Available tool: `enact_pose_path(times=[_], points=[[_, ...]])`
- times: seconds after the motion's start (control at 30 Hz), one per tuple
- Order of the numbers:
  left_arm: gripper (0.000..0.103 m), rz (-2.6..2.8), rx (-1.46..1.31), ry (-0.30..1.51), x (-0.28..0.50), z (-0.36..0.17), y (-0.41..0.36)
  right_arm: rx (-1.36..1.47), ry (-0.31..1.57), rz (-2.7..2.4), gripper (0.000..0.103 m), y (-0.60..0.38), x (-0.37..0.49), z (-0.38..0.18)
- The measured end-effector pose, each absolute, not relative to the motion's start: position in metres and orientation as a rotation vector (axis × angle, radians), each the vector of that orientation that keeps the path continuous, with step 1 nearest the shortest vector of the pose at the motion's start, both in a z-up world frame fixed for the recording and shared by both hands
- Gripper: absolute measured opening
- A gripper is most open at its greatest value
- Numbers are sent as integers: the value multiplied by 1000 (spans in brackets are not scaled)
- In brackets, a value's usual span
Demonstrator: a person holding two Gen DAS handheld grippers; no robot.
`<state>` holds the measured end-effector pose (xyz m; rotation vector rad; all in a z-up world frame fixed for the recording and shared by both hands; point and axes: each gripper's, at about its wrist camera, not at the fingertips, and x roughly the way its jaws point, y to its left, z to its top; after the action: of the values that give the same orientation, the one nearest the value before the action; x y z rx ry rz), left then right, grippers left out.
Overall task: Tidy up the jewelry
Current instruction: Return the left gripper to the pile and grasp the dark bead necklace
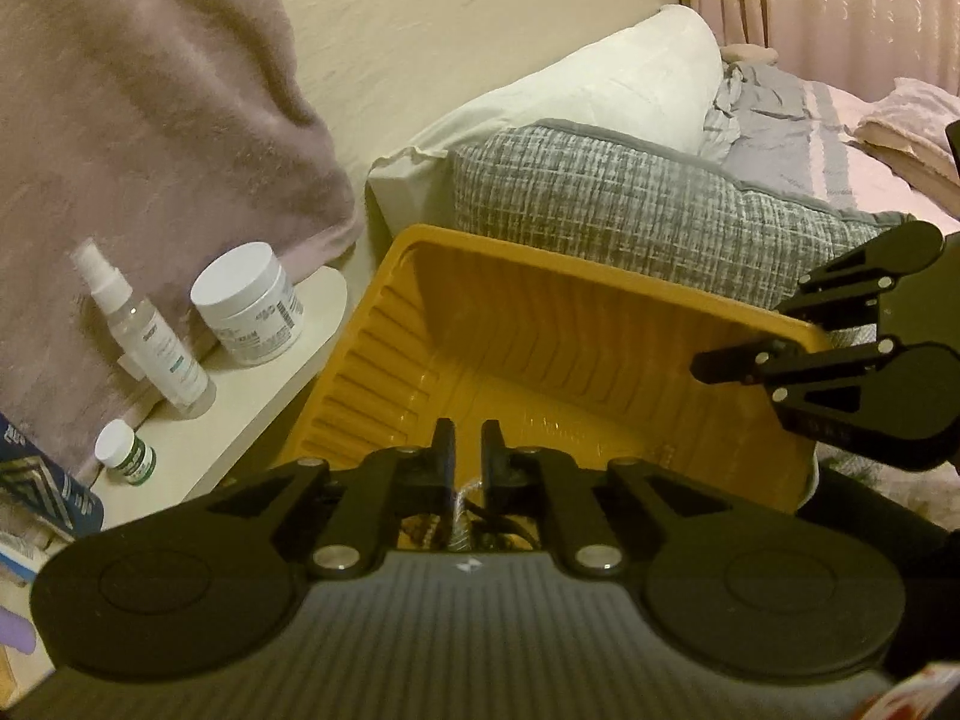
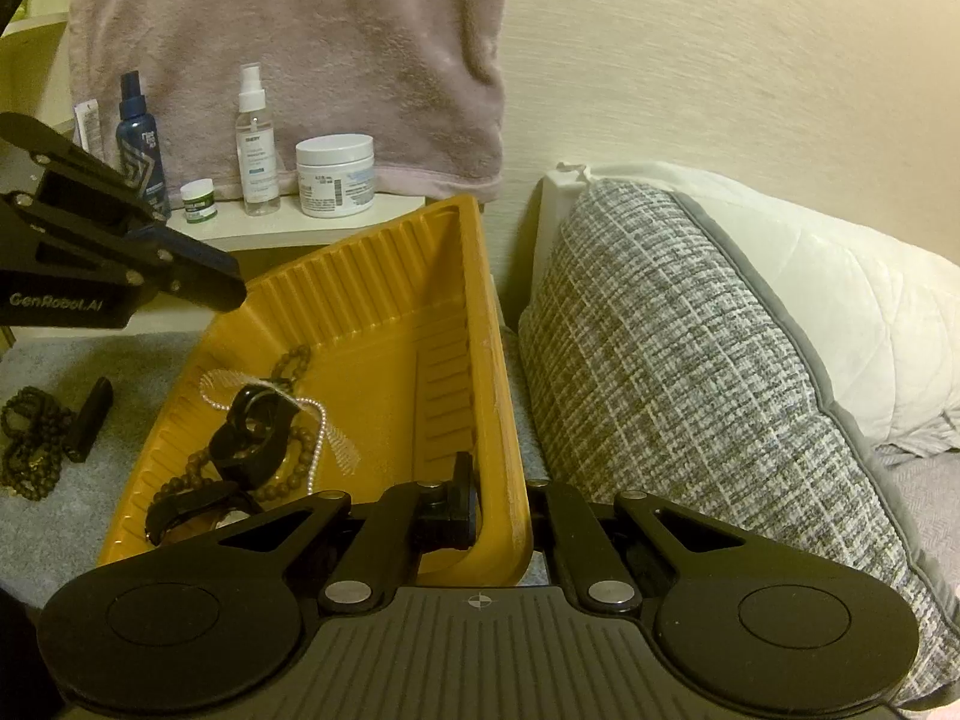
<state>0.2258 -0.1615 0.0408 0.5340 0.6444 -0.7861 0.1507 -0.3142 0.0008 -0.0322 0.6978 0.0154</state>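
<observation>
A yellow ribbed tray (image 1: 540, 330) is tilted on the bed. My right gripper (image 2: 498, 474) is shut on its near right rim (image 2: 492, 360), and its fingers (image 1: 732, 360) show clamping that rim in the left wrist view. Inside the tray lie a pearl strand (image 2: 318, 420), brown bead bracelets (image 2: 288, 360) and a black watch (image 2: 252, 426). My left gripper (image 1: 468, 438) hovers over the tray's left part with its jaws slightly apart and nothing clamped. A bit of the pearl strand (image 1: 461, 504) shows below the gap. A brown bead necklace (image 2: 30, 450) and a small black bar (image 2: 90, 420) lie outside the tray.
A nightstand (image 2: 288, 222) carries a spray bottle (image 2: 255, 144), a white jar (image 2: 336, 177), a small green jar (image 2: 198, 198) and a blue bottle (image 2: 141, 144). A pink towel (image 2: 300, 30) hangs behind. A grey woven pillow (image 2: 690, 390) and a white pillow (image 2: 870, 330) crowd the tray's right.
</observation>
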Motion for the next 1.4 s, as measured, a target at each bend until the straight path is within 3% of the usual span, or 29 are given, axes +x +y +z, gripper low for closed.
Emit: enact_pose_path(times=[0.47,0.87,1.4], points=[[20,-483,385,632,214,62,-54,-34,697,16,4,-314,150,1],[24,-163,276,710,192,25,60,-39,695,12,4,-312,149,0],[23,-120,51,819,173,-49,47,-35,709,5,4,-316,151,-4]])
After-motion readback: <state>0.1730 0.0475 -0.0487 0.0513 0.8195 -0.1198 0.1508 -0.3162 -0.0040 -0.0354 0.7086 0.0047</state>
